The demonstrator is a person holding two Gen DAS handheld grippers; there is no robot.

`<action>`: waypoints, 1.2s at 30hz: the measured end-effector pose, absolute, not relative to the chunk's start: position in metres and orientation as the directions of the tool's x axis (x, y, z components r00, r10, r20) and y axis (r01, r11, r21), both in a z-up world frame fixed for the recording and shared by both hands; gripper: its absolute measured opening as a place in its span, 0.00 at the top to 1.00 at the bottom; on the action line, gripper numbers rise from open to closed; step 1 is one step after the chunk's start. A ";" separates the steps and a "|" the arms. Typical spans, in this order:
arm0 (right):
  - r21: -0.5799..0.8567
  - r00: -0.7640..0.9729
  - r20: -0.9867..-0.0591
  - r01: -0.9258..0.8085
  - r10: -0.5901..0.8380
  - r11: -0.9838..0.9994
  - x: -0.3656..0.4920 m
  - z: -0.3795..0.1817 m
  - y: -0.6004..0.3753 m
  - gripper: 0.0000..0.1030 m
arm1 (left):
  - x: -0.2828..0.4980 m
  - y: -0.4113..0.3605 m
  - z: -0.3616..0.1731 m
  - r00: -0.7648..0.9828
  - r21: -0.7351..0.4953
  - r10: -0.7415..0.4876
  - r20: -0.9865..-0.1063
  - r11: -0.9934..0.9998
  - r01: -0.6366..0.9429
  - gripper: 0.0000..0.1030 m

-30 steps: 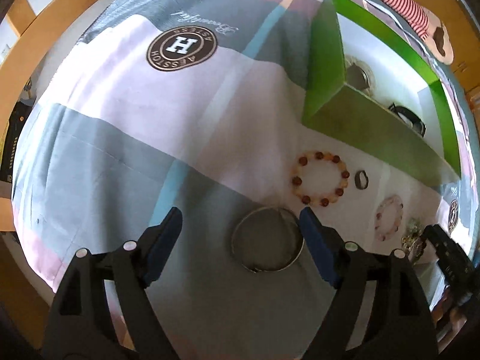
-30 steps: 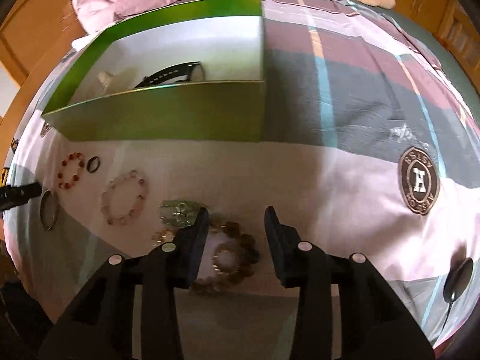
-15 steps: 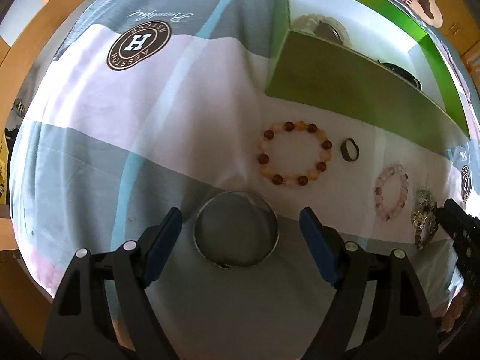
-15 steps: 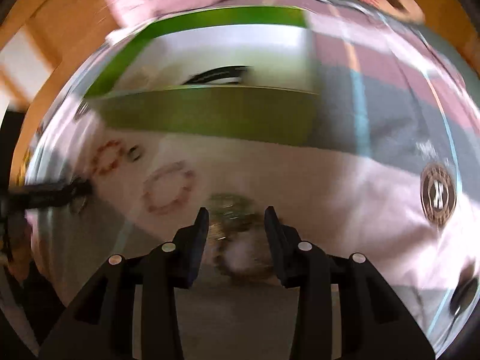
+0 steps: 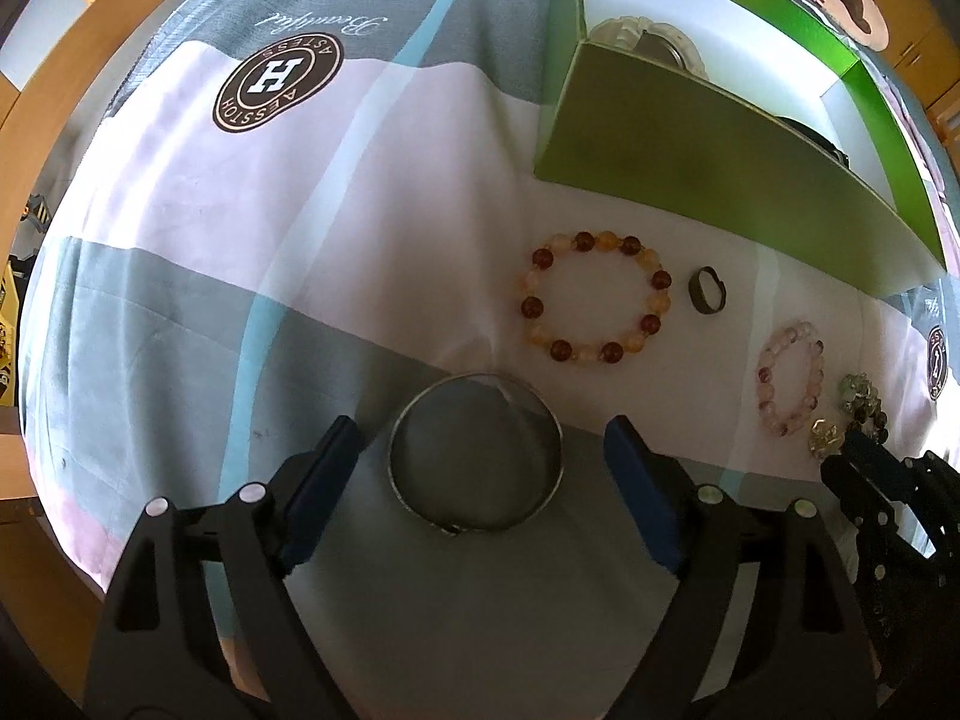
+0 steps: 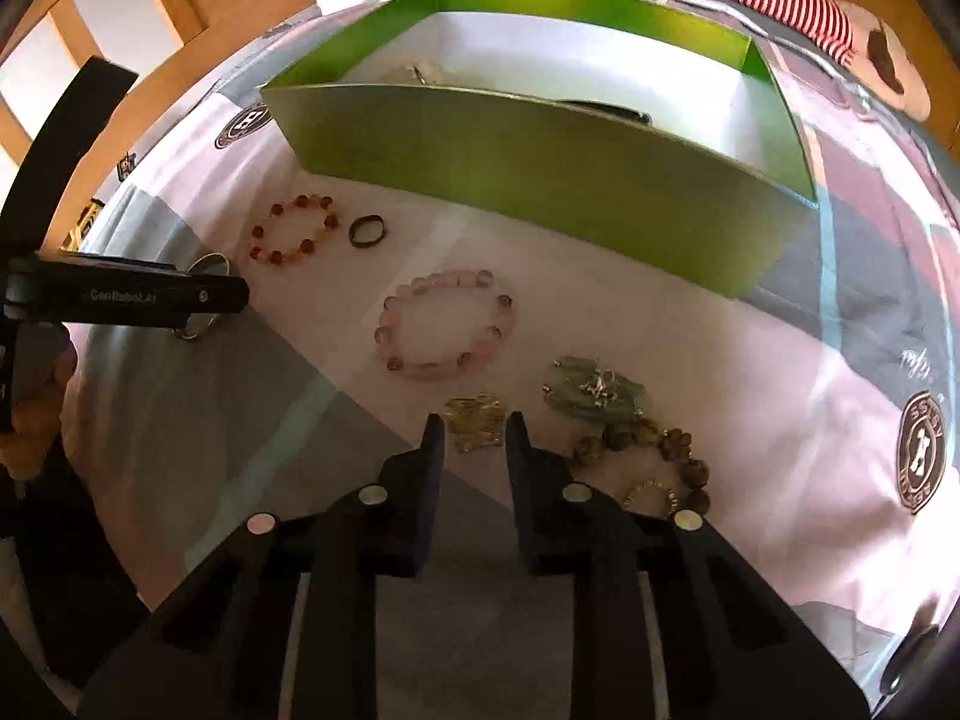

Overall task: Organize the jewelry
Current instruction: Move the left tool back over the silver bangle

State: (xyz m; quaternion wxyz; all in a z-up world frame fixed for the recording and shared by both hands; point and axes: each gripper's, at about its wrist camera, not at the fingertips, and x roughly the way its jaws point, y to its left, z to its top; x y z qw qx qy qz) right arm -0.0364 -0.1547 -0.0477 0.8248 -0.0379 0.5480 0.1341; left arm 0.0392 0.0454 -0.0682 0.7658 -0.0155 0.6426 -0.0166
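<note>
My left gripper is open with its blue pads on either side of a silver bangle lying on the bedsheet. Beyond it lie an amber bead bracelet, a small dark ring and a pink bead bracelet. My right gripper is open, narrowly, just before a small gold piece. Beside it lie a green pendant, a brown bead bracelet and the pink bead bracelet. The green box holds a dark band and a pale round item.
The bed carries a pink, grey and blue sheet with round logos. A wooden bed frame runs along the left. A striped plush toy lies behind the box. The left gripper shows in the right wrist view.
The left gripper has moved so the bangle now sits centred between its fingers. The right gripper has swung left from the brown bracelet to the gold piece.
</note>
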 end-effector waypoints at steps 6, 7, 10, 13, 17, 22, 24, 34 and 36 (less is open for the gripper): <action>0.049 0.362 -0.921 -0.255 0.142 0.966 -0.035 -0.058 -0.152 0.77 | 0.041 0.058 -0.072 0.165 -0.057 -0.057 -0.985 0.998 0.004 0.18; 0.041 0.359 -0.923 -0.257 0.135 0.966 -0.034 -0.060 -0.149 0.77 | 0.042 0.059 -0.073 0.164 -0.059 -0.059 -0.985 0.998 0.004 0.17; 0.026 0.366 -0.922 -0.259 0.123 0.965 -0.030 -0.062 -0.146 0.76 | 0.041 0.059 -0.076 0.163 -0.055 -0.056 -0.985 0.998 0.011 0.16; 0.025 0.369 -0.921 -0.259 0.123 0.966 -0.029 -0.063 -0.144 0.76 | 0.039 0.057 -0.078 0.162 -0.039 -0.041 -0.986 0.999 0.016 0.16; 0.020 0.372 -0.921 -0.260 0.119 0.965 -0.030 -0.063 -0.145 0.76 | 0.036 0.049 -0.080 0.168 -0.020 -0.026 -0.985 0.999 0.034 0.16; 0.015 0.372 -0.921 -0.259 0.114 0.966 -0.032 -0.063 -0.145 0.76 | 0.033 0.036 -0.082 0.182 0.017 0.007 -0.983 0.998 0.055 0.16; 0.012 0.374 -0.921 -0.261 0.113 0.965 -0.034 -0.062 -0.146 0.76 | 0.032 0.028 -0.084 0.191 0.037 0.022 -0.981 0.996 0.076 0.16; -0.001 0.388 -0.916 -0.258 0.103 0.966 -0.034 -0.065 -0.142 0.76 | 0.028 0.015 -0.081 0.204 0.012 -0.011 -0.979 0.994 0.109 0.31; -0.003 0.391 -0.915 -0.256 0.101 0.967 -0.033 -0.065 -0.142 0.76 | 0.027 0.013 -0.079 0.206 -0.006 -0.030 -0.978 0.993 0.117 0.36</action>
